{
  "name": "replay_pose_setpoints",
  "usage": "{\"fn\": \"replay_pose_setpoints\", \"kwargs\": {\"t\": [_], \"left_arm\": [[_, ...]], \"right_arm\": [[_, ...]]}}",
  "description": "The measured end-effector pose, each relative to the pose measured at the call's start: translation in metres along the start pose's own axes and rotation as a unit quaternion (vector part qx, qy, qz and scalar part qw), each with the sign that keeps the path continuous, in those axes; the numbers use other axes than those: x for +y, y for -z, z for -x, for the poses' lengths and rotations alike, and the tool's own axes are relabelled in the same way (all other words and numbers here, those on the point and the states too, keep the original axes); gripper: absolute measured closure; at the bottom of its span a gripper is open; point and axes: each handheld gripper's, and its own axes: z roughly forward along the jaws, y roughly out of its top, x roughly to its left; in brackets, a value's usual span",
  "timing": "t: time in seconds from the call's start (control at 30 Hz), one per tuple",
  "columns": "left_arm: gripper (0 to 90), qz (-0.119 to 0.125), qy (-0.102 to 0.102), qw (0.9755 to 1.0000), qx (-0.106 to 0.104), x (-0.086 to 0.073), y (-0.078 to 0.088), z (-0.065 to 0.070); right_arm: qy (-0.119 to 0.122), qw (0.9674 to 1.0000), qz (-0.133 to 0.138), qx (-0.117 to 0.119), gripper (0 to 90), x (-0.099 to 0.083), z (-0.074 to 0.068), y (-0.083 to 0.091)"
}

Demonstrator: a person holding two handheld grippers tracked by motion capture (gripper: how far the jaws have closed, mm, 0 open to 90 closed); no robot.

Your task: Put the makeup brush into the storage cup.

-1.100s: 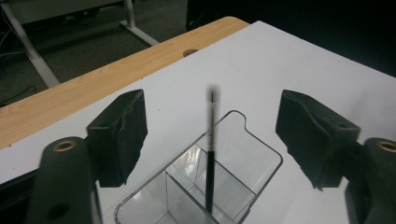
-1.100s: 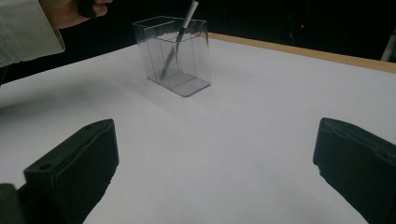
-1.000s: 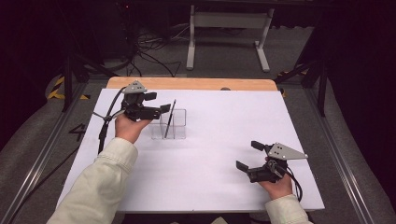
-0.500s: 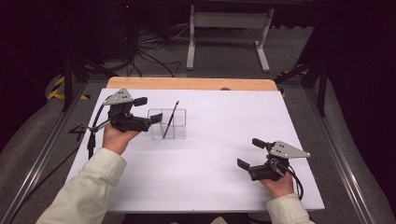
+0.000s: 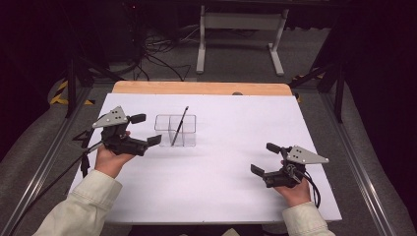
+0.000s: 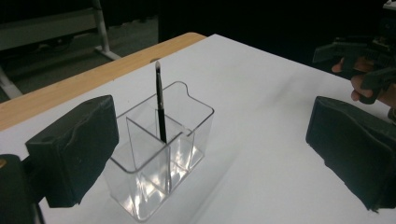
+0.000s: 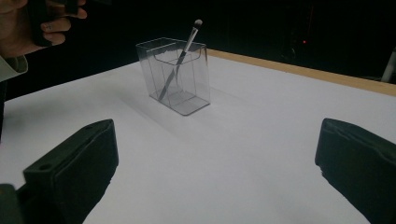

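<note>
Since left gripper (image 5: 146, 129) backed off leftward from holder (image 5: 175, 130), jaws spread, brush (image 5: 179, 126) stands released inside; placing looks done. Right gripper (image 5: 265, 158) spread, empty, well apart. White table (image 5: 221, 187), dark room. Left gripper view: brush leans on divider. Right gripper view: brush tilted, tip up.

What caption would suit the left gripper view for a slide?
Open left gripper facing a clear two-compartment holder with a thin brush standing inside.

White table (image 5: 221, 196); cables (tangled) (image 5: 147, 59); metal stand (image 5: 241, 22).
</note>
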Motion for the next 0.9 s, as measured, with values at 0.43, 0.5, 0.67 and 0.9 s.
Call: {"fn": "replay_pose_setpoints", "kwargs": {"t": [0.43, 0.5, 0.67, 0.9], "left_arm": [[2.5, 0.014, 0.007, 0.9999, 0.006, -0.035, 0.018, 0.008], [2.5, 0.019, 0.011, 0.9997, 0.007, -0.040, 0.018, 0.009], [2.3, 0.035, 0.031, 0.9989, 0.011, -0.060, 0.023, 0.008], [2.1, 0.052, 0.039, 0.9977, 0.020, -0.085, 0.027, 0.008]], "right_arm": [[-0.003, 1.0000, 0.002, 0.005, 0.1, 0.000, 0.003, -0.001], [-0.001, 1.0000, 0.002, 0.005, 0.1, 0.000, 0.003, -0.001], [0.000, 1.0000, 0.003, 0.008, 0.1, -0.001, 0.003, -0.001], [0.005, 0.9999, 0.006, 0.015, 0.1, -0.002, 0.003, -0.001]]}}
